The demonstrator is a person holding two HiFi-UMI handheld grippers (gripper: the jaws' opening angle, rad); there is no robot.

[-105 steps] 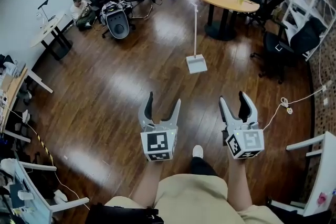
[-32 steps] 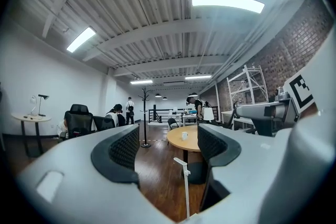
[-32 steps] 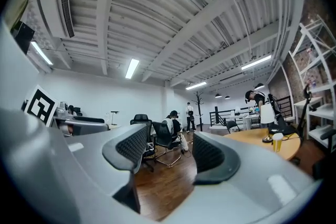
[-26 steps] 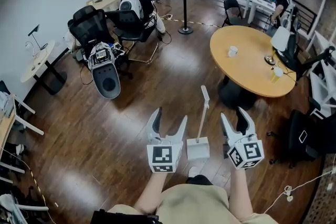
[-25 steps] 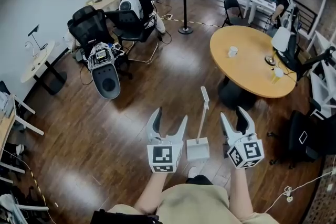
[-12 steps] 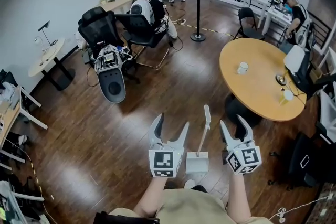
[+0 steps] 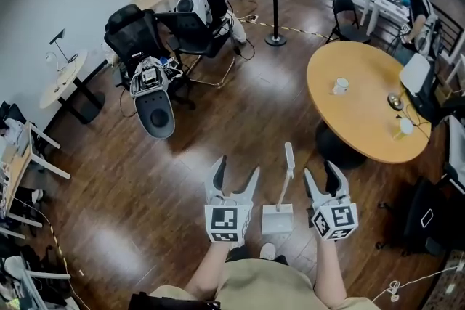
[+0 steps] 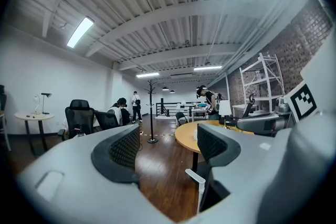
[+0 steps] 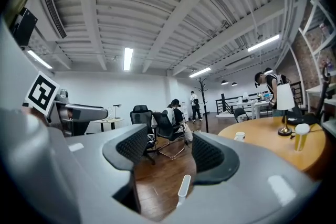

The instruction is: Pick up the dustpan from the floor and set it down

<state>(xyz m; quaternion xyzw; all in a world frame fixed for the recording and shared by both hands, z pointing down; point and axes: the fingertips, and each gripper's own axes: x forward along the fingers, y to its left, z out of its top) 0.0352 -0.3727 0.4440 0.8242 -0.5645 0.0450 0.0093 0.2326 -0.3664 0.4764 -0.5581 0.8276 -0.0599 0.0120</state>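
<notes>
Two tools reach out level above a dark wooden floor [image 7: 218, 127], which fills most of the head view. Next in size is the round wooden counter [image 7: 363, 120] at the right. Black office chairs [image 7: 131, 33] stand at the upper left with a seated person among them, and a grey-and-white machine [image 7: 154, 109] sits on the floor in front of them.

The dustpan [image 7: 277, 218] stands on the floor just ahead of the person's feet. Its white pan lies flat and its long handle [image 7: 288, 160] rises from it, tilted a little. It sits between the two tools and touches neither.

The left tool [image 7: 237, 168] has its jaws spread well apart with nothing between the pads. The right tool [image 7: 322, 170] is likewise parted and grips nothing. In each gripper view the pale top of the handle shows low in the frame, not clasped by the pads. Smallest is a white cup [image 7: 339, 86] standing on the counter.
</notes>
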